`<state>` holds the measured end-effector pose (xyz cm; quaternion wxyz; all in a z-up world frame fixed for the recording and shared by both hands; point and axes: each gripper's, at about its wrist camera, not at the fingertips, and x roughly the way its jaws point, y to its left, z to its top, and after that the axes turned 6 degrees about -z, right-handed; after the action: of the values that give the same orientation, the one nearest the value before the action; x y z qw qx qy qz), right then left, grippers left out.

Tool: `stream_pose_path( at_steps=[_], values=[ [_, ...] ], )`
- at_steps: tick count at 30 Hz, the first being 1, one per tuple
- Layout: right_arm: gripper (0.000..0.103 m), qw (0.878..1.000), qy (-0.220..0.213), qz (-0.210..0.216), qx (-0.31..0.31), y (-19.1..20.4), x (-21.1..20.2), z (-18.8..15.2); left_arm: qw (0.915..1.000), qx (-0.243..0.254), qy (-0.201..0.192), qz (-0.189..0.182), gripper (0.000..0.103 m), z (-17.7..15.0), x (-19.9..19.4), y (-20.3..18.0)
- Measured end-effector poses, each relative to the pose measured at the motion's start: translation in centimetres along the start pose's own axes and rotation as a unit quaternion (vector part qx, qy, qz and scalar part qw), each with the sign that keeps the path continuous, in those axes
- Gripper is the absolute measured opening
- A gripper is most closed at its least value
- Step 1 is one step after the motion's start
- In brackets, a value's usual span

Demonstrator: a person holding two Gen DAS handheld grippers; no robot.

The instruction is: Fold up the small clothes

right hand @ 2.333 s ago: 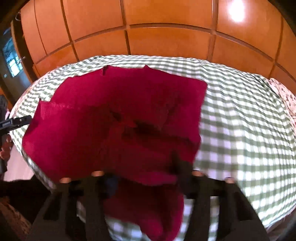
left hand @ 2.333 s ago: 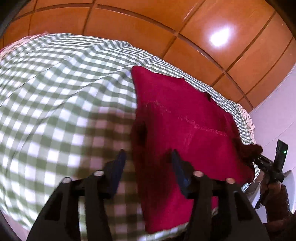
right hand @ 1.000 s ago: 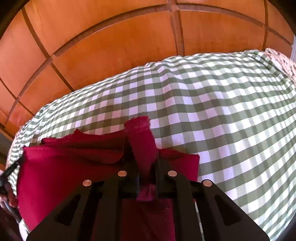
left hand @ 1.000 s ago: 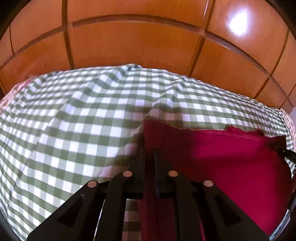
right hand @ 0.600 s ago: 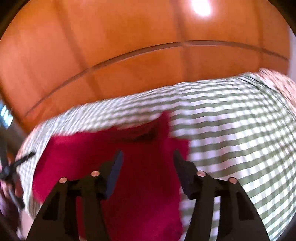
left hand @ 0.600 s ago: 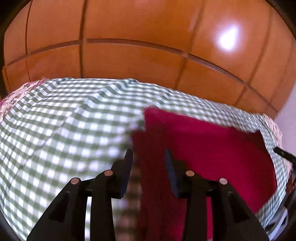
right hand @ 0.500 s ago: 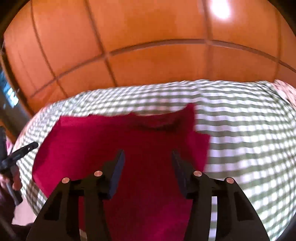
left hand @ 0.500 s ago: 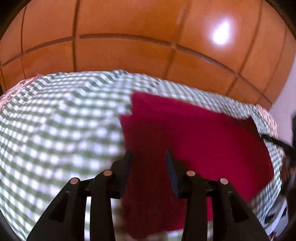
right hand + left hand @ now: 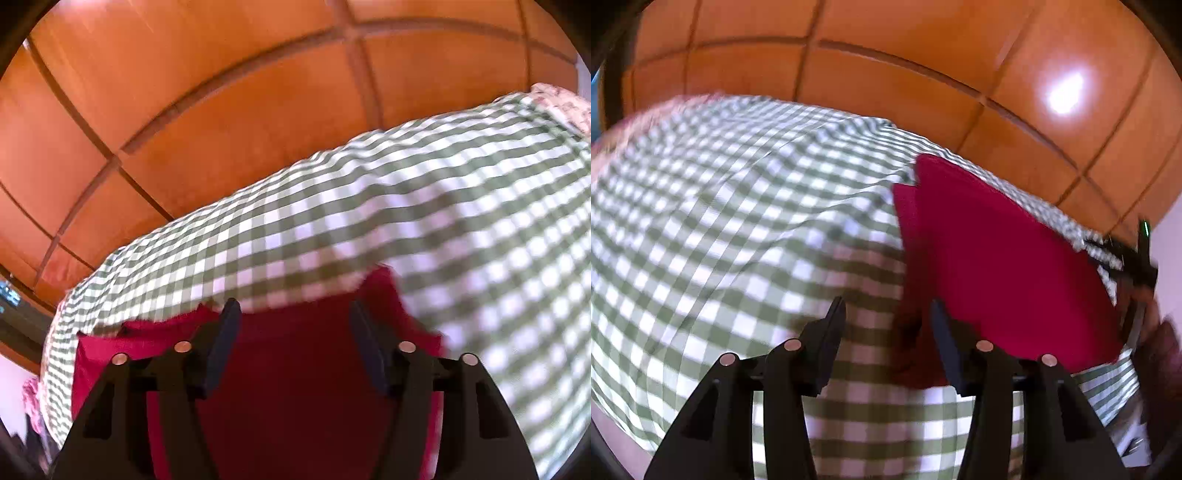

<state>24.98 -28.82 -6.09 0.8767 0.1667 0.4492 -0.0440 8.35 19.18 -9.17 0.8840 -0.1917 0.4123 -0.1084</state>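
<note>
While both opening, left claw [image 9: 888, 317], right claw [image 9: 293, 321] empty above red garment [image 9: 997, 266].

Matt red cloth [image 9: 997, 258]; checked woven sheet [image 9: 738, 221]; glossy wood panelling [image 9: 923, 66].

1. Checked cloth [image 9: 720, 221] left of the red garment [image 9: 997, 258] lies bare, open for passage;
2. Orange panelled wall [image 9: 221, 110] closes the far edge;
3. Right gripper [image 9: 1134, 266] crowds the garment's right end.
</note>
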Motion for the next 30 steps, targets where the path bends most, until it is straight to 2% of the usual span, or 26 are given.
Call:
stream_pose_path(
  at_steps=[2,6,9,12,13,14,15,16,17,18,22,25,26,27,28,29,30],
  values=[
    [0.066,1.0,-0.009,0.003,-0.02,-1.1,-2.5,-1.7,0.9995,-0.012,0.0,-0.028,0.051,-0.7,-0.7,1.0],
    [0.067,0.999,-0.005,0.01,-0.032,-4.2,-6.8,-6.2,0.9954,-0.001,0.019,-0.094,0.063,-2.4,-1.0,0.7],
    [0.067,0.999,0.014,0.032,-0.023,-6.1,-9.0,-10.0,0.9932,0.019,0.036,-0.109,0.063,-3.3,0.1,-0.3],
    [0.067,0.998,0.036,0.04,-0.021,-6.8,-9.7,-13.2,0.9914,0.011,0.05,-0.12,0.06,-3.3,2.1,-0.9],
    [0.067,0.998,0.04,0.042,-0.014,-7.1,-9.5,-13.9,0.9909,0.007,0.054,-0.123,0.057,-3.2,2.5,-1.1],
    [0.067,0.998,0.042,0.044,-0.009,-7.3,-9.4,-14.2,0.9908,0.004,0.057,-0.123,0.046,-3.0,3.0,-1.2],
    [0.06,0.998,0.043,0.046,-0.005,-7.2,-9.0,-14.6,0.9909,0.007,0.061,-0.12,0.029,-2.8,3.3,-1.5],
    [0.05,0.998,0.043,0.048,-0.004,-7.3,-8.9,-14.8,0.9911,0.012,0.063,-0.116,0.018,-2.7,3.4,-1.6],
    [0.032,0.998,0.045,0.051,-0.006,-7.1,-8.8,-14.9,0.9922,0.016,0.062,-0.107,0.01,-2.5,3.2,-1.7],
    [0.019,0.998,0.044,0.044,-0.01,-6.8,-8.8,-14.7,0.9924,0.016,0.061,-0.106,0.009,-2.5,2.7,-1.7],
    [0.01,0.998,0.02,0.057,-0.001,-7.5,-10.8,-14.2,0.9922,0.025,0.073,-0.098,0.008,-3.6,1.6,-1.3],
    [0.008,0.998,0.048,0.028,-0.004,-8.4,-9.2,-15.0,0.9928,0.024,0.084,-0.081,0.008,-4.8,2.5,-1.4],
    [0.008,0.998,0.049,0.028,-0.003,-8.5,-8.8,-15.2,0.9932,0.016,0.083,-0.081,0.011,-4.6,2.4,-1.6],
    [0.009,0.999,0.047,0.028,-0.004,-8.4,-8.7,-15.2,0.9939,0.019,0.079,-0.074,0.018,-4.3,2.0,-1.9],
    [0.01,0.999,0.041,0.023,-0.011,-8.0,-9.1,-15.0,0.9951,0.023,0.071,-0.065,0.021,-4.2,1.4,-2.1],
    [0.017,0.999,0.036,0.019,-0.017,-7.8,-9.4,-14.8,0.9965,0.028,0.058,-0.052,0.029,-3.9,0.7,-2.3],
    [0.03,0.999,0.031,0.013,-0.023,-7.6,-9.9,-14.6,0.9973,0.036,0.049,-0.043,0.032,-3.8,0.1,-2.5]
  ],
)
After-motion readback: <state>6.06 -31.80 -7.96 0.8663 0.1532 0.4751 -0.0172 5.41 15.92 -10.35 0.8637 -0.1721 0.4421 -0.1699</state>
